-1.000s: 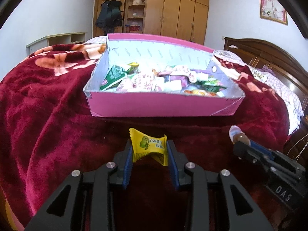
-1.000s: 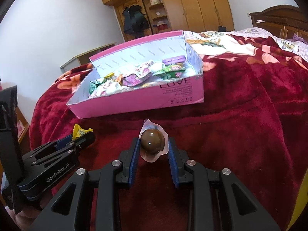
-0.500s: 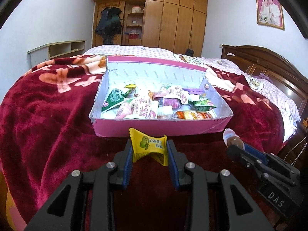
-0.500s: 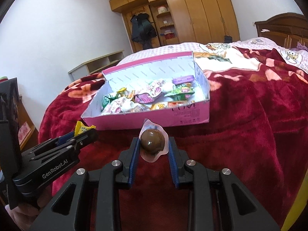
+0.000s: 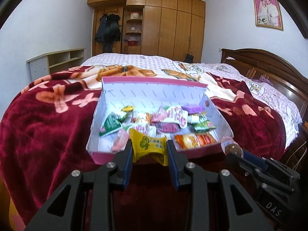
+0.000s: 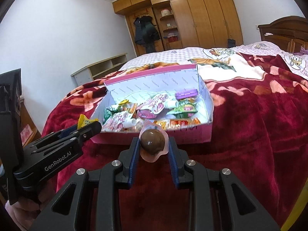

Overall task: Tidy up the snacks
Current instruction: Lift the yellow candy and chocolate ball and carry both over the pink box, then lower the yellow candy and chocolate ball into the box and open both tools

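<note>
Now: carry both loads forward over the near wall of the pink box before release. Left gripper clamped on the yellow candy wrapper; right gripper clamped on the brown chocolate ball in its clear pink-rimmed blister. Both held just short of the near wall, above the red blanket; neither inside the box yet.

Recommended handling:
- Clear the near wall fully; thin cardboard, likely to buckle or slide on the plush blanket if struck.
- Release low over the contents, toward a bare patch of the white floor at the near left corner, where fewer packets lie.
- Open one gripper at a time to avoid crowding; the two tools sit close side by side.

Materials and shapes:
- Wrapper: crinkled foil-like film, flat, flared ends; light, may cling to a pad.
- Ball: glossy, round, rigid-looking shell; likely to roll once freed.
- Box: rectangular, pink outside, white printed lining, tall back flap.
- Blanket: deep-pile, soft, uneven.
</note>
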`<state>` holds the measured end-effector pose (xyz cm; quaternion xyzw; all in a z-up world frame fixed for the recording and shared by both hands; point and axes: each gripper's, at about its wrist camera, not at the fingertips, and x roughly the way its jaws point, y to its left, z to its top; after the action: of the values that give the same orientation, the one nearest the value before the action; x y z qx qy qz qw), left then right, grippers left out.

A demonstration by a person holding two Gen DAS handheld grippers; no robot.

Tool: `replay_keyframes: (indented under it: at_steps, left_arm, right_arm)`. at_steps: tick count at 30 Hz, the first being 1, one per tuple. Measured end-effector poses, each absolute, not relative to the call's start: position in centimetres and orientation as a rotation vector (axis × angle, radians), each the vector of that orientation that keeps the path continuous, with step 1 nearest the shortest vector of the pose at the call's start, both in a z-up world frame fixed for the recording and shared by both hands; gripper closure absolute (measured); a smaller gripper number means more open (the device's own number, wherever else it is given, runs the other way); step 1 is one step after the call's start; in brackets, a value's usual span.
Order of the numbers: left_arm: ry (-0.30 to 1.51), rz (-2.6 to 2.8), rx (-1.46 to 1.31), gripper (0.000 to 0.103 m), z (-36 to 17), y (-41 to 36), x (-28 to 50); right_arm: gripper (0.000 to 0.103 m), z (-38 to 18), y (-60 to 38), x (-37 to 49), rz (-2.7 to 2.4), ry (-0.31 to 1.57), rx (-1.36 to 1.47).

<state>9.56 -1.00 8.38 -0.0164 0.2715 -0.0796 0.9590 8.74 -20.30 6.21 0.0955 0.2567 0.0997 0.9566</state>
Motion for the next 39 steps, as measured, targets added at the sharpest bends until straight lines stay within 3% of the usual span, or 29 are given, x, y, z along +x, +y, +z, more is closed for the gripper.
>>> replay_keyframes:
  at_steps: [23, 39]
  left_arm:
    - [0.541, -0.13, -0.007, 0.069, 10.2, -2.5, 18.5]
    - [0.677, -0.067, -0.082, 0.068, 6.8, -2.1, 25.3]
  right_arm:
    - [0.073, 8.0, -21.4, 14.8, 0.176, 0.511, 0.159]
    - [0.073, 6.8, -22.7, 18.9, 0.136, 0.542, 0.17]
